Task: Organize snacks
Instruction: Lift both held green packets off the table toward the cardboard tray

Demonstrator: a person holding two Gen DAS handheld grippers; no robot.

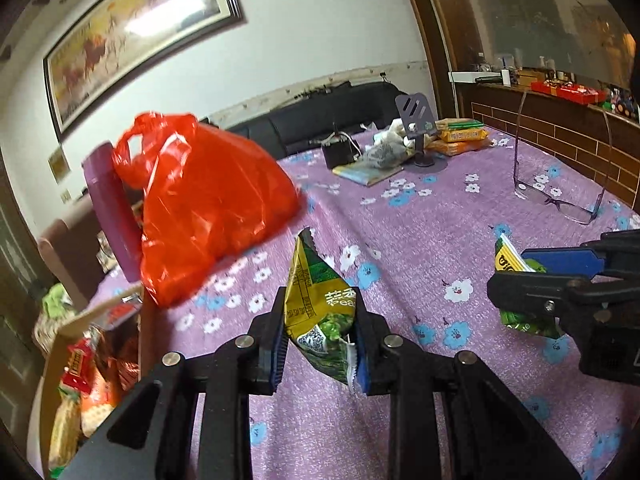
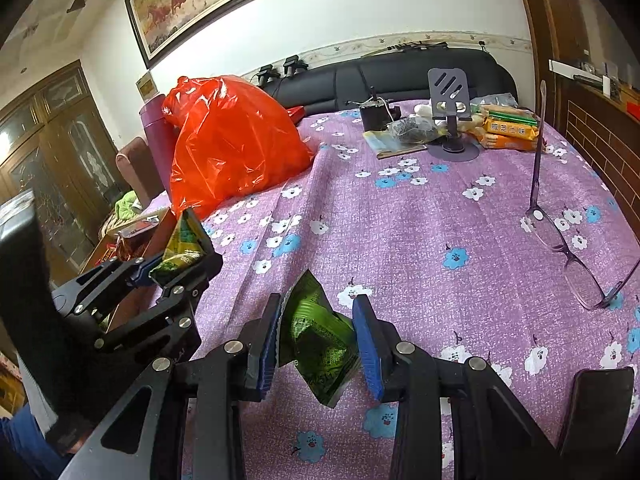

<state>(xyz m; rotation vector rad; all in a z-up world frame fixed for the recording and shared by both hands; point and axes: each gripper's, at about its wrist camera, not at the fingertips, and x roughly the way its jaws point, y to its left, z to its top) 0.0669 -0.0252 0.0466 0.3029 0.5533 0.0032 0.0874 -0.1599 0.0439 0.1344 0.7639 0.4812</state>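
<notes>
Broadly, we work over a table under a purple flowered cloth (image 2: 420,240), which gives us a wide flat field for sorting, and the bulky red plastic bag (image 1: 208,208) sits at its far left edge, likely where loose snacks came from. Just off that same edge stands an open cardboard box (image 1: 52,360) already packed with wrapped snacks, so we judge it to be the collecting place, kept low and close for easy drops. Farther back a phone stand (image 2: 450,116) and orange biscuit packs (image 2: 510,132) wait untouched, and folded glasses (image 2: 568,248) lie off to the right. Our left gripper (image 1: 320,344) is clamped on a green and yellow pea snack packet (image 1: 320,308), lifted clear of the cloth and held near the box side. Our right gripper (image 2: 316,344) pinches a second green packet (image 2: 316,340) just above the cloth. Both packets are small, crinkled foil pillows with serrated ends, glossy, light and easily crushed.
</notes>
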